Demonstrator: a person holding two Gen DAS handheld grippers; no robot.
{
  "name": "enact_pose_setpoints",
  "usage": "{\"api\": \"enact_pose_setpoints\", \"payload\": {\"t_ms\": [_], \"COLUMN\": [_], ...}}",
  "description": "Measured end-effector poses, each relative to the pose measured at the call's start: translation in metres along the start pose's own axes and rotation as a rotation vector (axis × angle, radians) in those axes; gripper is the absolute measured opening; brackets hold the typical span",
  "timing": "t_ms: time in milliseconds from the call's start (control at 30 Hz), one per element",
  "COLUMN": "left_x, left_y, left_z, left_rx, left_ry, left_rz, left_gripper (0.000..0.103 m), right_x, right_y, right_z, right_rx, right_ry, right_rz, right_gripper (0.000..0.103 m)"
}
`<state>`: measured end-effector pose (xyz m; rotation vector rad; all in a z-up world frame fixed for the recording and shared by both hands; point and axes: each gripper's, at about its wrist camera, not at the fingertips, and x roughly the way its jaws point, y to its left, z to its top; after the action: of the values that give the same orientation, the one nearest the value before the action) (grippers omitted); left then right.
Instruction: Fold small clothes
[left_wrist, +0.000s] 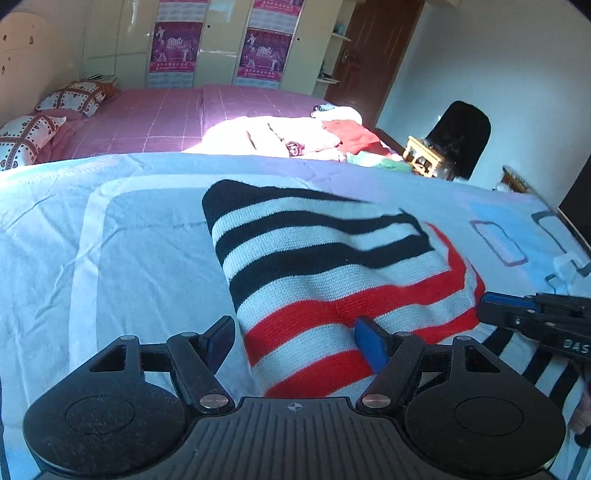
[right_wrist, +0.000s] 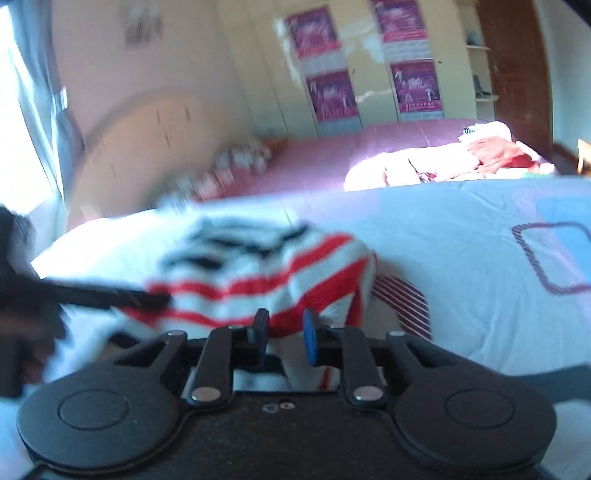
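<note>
A small knitted sweater (left_wrist: 325, 273) with black, white and red stripes lies on the light blue bed cover (left_wrist: 140, 236). My left gripper (left_wrist: 295, 341) is open, its fingers either side of the sweater's near red-striped edge. My right gripper (right_wrist: 284, 336) has its jaws partly closed with the sweater's red-and-white edge (right_wrist: 258, 284) between them; this view is motion-blurred. The right gripper also shows at the right edge of the left wrist view (left_wrist: 535, 314), beside the sweater's right side. The left gripper shows as a dark bar in the right wrist view (right_wrist: 92, 295).
A pile of clothes (left_wrist: 295, 138) lies beyond on a pink bed (left_wrist: 147, 122) with patterned pillows (left_wrist: 70, 98). A wooden stool (left_wrist: 423, 155) and dark chair (left_wrist: 461, 136) stand at right. Wardrobes and a door line the far wall.
</note>
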<state>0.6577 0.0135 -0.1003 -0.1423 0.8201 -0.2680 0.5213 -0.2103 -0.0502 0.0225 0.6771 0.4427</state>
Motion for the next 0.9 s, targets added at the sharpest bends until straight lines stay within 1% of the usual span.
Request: {"api": "enact_pose_setpoints", "payload": {"t_ms": [67,133,167,200,233,267,333,400,467,500,533,567,600,667,700,733,767,833,900], "left_x": [0.000,-0.002,-0.006,-0.011,-0.015,-0.016,-0.015,-0.018,-0.030,-0.040,-0.050,-0.056,-0.058,-0.056,-0.054,-0.053,-0.053,-0.054,-0.063], "left_y": [0.002,0.008,0.010,0.009,0.009,0.009,0.013,0.013,0.010,0.010,0.009,0.009,0.008,0.005,0.008,0.013,0.015,0.015,0.013], "left_z": [-0.004,-0.002,0.000,0.002,0.005,0.008,0.012,0.009,-0.001,-0.009,-0.017,-0.025,-0.034,-0.052,-0.059,-0.063,-0.065,-0.066,-0.064], "left_rx": [0.008,-0.021,-0.030,-0.020,-0.004,-0.007,-0.039,-0.043,-0.053,-0.065,-0.076,-0.088,-0.087,-0.055,-0.068,-0.111,-0.132,-0.131,-0.131], "left_ry": [-0.016,-0.011,-0.019,-0.041,-0.064,-0.070,-0.057,-0.048,-0.032,-0.037,-0.047,-0.041,-0.023,0.009,0.015,0.009,0.007,0.001,-0.009], "left_rz": [0.003,-0.020,-0.024,-0.022,-0.019,-0.022,-0.045,-0.060,-0.091,-0.122,-0.144,-0.151,-0.150,-0.128,-0.130,-0.146,-0.153,-0.149,-0.139], "left_gripper": [0.079,0.079,0.079,0.079,0.079,0.079,0.079,0.079,0.079,0.079,0.079,0.079,0.079,0.079,0.079,0.079,0.079,0.079,0.079], "right_x": [-0.001,-0.004,-0.008,-0.012,-0.015,-0.015,-0.018,-0.021,-0.037,-0.047,-0.055,-0.061,-0.063,-0.063,-0.061,-0.060,-0.060,-0.061,-0.070], "right_y": [-0.005,-0.005,-0.006,-0.010,-0.013,-0.019,-0.027,-0.022,-0.012,-0.006,0.001,0.007,0.012,0.017,0.016,0.014,0.013,0.009,-0.005], "right_z": [0.003,0.006,0.008,0.009,0.013,0.016,0.019,0.018,0.008,0.002,-0.006,-0.014,-0.023,-0.037,-0.041,-0.044,-0.044,-0.041,-0.035], "right_rx": [0.023,0.037,0.048,0.067,0.093,0.133,0.197,0.210,0.199,0.182,0.156,0.126,0.089,0.040,0.044,0.062,0.075,0.090,0.203], "right_ry": [0.014,0.022,0.014,-0.013,-0.037,-0.047,-0.039,-0.014,-0.027,-0.040,-0.036,-0.019,-0.005,0.011,0.011,0.012,0.009,0.019,0.020], "right_rz": [-0.010,-0.019,-0.021,-0.018,-0.014,-0.002,0.017,0.044,0.071,0.087,0.088,0.083,0.059,0.016,0.011,0.015,0.017,0.021,0.071], "right_gripper": [0.010,0.011,0.013,0.019,0.020,0.020,0.021,0.031,0.031,0.027,0.025,0.022,0.022,0.023,0.026,0.030,0.032,0.036,0.037]}}
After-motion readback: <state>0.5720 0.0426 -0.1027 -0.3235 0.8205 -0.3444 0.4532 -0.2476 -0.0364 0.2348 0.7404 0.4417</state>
